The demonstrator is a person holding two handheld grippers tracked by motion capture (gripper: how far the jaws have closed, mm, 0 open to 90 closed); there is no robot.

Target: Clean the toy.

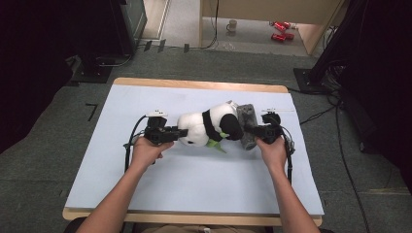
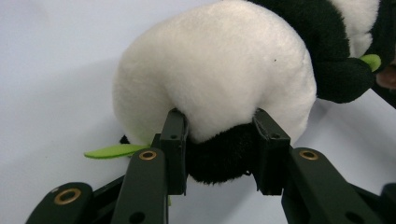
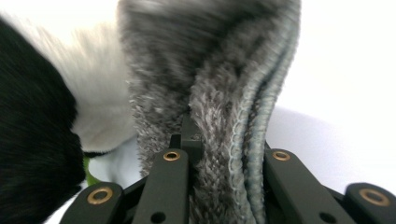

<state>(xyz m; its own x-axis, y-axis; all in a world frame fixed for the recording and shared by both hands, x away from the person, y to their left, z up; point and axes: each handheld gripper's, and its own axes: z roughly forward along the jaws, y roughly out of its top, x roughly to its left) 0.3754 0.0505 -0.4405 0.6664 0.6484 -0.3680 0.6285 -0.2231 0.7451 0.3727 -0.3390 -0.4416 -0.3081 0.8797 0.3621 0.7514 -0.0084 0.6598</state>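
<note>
The left tool (image 2: 219, 156) clamps the panda (image 1: 206, 127) to steady it, while the right tool (image 3: 224, 154) pinches the grey cloth (image 1: 247, 121), probably to pull it over.

A lab or test room: grey carpet tiles (image 1: 43, 160), a wooden bench (image 1: 194, 85) under a pale blue mat (image 1: 194, 179), black equipment stands (image 1: 97, 63) with trailing cables (image 1: 340, 145), and a mug (image 1: 232, 25) and red cans (image 1: 280, 30) on the floor.

High cam overhead; 2 gripper cams close-up on panda (image 1: 206, 127).
</note>
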